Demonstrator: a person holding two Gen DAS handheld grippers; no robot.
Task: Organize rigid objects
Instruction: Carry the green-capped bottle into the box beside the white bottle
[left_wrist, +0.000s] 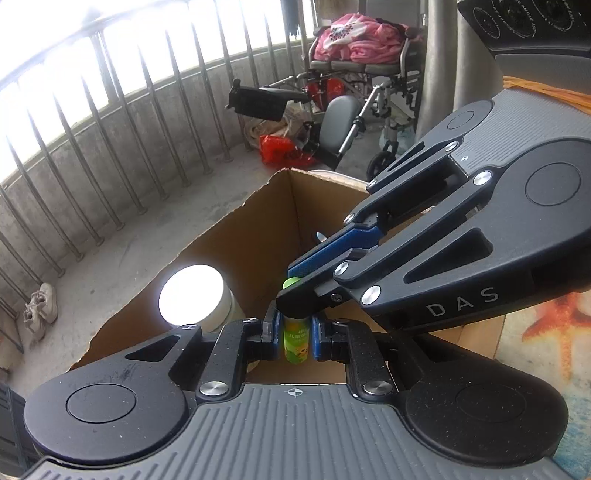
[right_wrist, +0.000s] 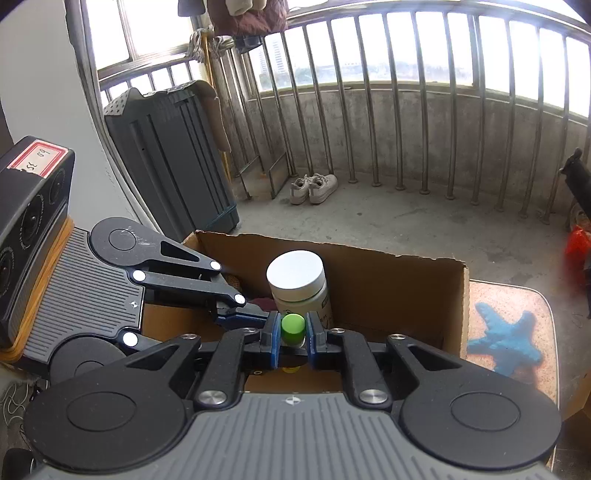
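Note:
A small green bottle (left_wrist: 295, 341) with a green cap (right_wrist: 293, 326) hangs over an open cardboard box (left_wrist: 236, 236). My left gripper (left_wrist: 294, 334) is shut on the bottle's labelled body. My right gripper (right_wrist: 293, 334) is shut on its cap. In the left wrist view the right gripper (left_wrist: 291, 284) reaches in from the right and covers most of the cap. In the right wrist view the left gripper (right_wrist: 260, 318) comes in from the left, and the bottle's body is hidden. A white-lidded jar (right_wrist: 295, 275) stands upright inside the box (right_wrist: 388, 288).
The box sits on a starfish-patterned mat (right_wrist: 506, 339) on a concrete balcony floor. A metal railing (right_wrist: 369, 122) runs around it. A wheelchair (left_wrist: 354, 74), a red bag (left_wrist: 284, 149), white shoes (right_wrist: 314, 188) and a grey cabinet (right_wrist: 166, 155) stand nearby.

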